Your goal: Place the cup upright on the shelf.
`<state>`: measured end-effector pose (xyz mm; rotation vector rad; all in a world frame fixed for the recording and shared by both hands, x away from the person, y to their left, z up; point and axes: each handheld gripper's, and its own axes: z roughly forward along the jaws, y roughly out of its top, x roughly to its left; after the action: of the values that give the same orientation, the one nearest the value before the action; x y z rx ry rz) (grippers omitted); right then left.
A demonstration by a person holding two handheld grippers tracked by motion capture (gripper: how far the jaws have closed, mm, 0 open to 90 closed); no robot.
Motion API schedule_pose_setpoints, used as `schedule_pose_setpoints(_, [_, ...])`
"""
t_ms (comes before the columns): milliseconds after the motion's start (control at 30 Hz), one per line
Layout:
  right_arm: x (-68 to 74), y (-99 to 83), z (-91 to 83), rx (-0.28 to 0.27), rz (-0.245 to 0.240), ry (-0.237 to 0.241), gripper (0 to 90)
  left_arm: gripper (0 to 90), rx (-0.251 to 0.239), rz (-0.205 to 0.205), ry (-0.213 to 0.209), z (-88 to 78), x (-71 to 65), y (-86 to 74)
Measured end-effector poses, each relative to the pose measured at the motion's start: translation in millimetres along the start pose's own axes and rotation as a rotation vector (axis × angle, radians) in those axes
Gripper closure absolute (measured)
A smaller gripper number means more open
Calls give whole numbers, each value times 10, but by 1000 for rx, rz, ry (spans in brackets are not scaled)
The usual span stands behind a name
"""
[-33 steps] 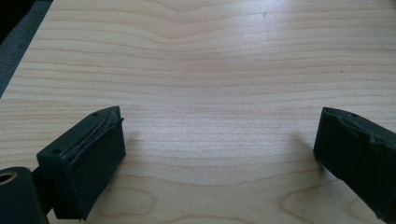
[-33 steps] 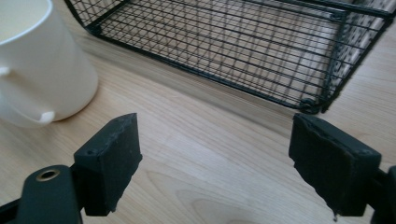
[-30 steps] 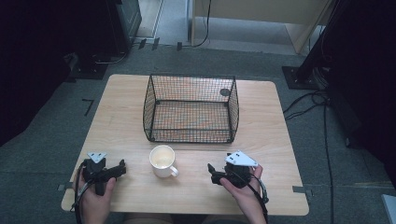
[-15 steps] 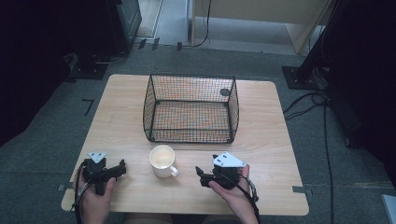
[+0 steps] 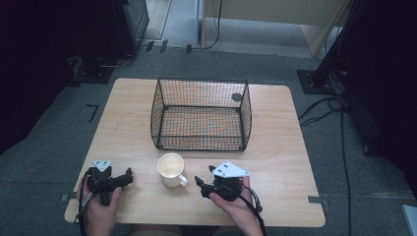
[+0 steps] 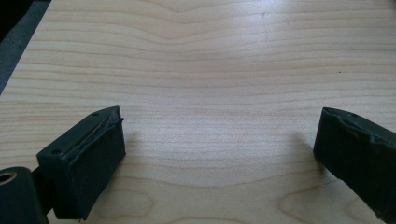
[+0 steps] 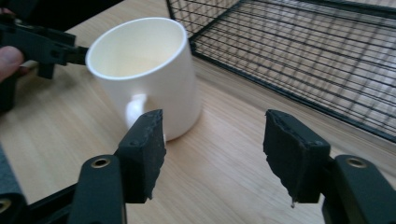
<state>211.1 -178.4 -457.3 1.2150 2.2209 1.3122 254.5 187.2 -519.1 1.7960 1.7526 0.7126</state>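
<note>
Where you look down from the high view, going left to right:
Left gripper: lower left of the frame, your hand around it; its own view shows the jaws spread wide over bare table, nothing between them.
Mug: white, lower centre, upright and empty, handle turned toward your right gripper; no writing readable on it.
Right gripper: lower centre-right, just beside the mug; jaws have just been closing and stand about half apart, nothing between the pads.
Right gripper view: the mug sits upper left, apart from the left pad; the high view cannot show that gap.
Basket: black wire, centre, empty; a small dark round tag on its far wall, unreadable.
</note>
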Motion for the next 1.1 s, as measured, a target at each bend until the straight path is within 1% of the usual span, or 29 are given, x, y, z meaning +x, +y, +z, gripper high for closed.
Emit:
schedule_pose_setpoints(100, [39, 5, 27, 5, 0, 44, 415, 22, -1, 1, -1, 1, -1, 0])
schedule_pose_setpoints(233, [89, 6, 73, 10, -6, 75, 463, 23, -1, 0, -1, 1, -1, 0])
schedule_pose_setpoints(300, [114, 5, 97, 16, -10, 78, 495, 22, -1, 0, -2, 1, -1, 0])
schedule_pose_setpoints(367, [141, -2, 125, 21, -21, 80, 535, 23, -1, 0, -2, 1, -2, 0])
schedule_pose_setpoints(433, [172, -10, 148, 27, -36, 86, 557, 23, -1, 1, -2, 1, -2, 0])
schedule_pose_setpoints(500, [192, -17, 170, 26, -33, 116, 572, 22, -1, 1, -2, 1, -2, 0])
schedule_pose_setpoints(567, [197, -17, 183, 27, -23, 131, 582, 23, -1, 1, -2, 1, -2, 0])
schedule_pose_setpoints(733, [213, -29, 241, 41, -32, 148, 647, 23, -1, 2, -3, 1, -2, 0])
schedule_pose_setpoints(800, [234, -39, 280, 45, -43, 142, 680, 22, -1, 3, -3, 1, -2, 0])
schedule_pose_setpoints(900, [250, -42, 305, 51, -47, 132, 698, 22, -1, 3, -3, 1, -2, 0])
schedule_pose_setpoints(1100, [293, -35, 384, 69, -58, 128, 718, 23, -1, 3, -3, 1, -2, 0])
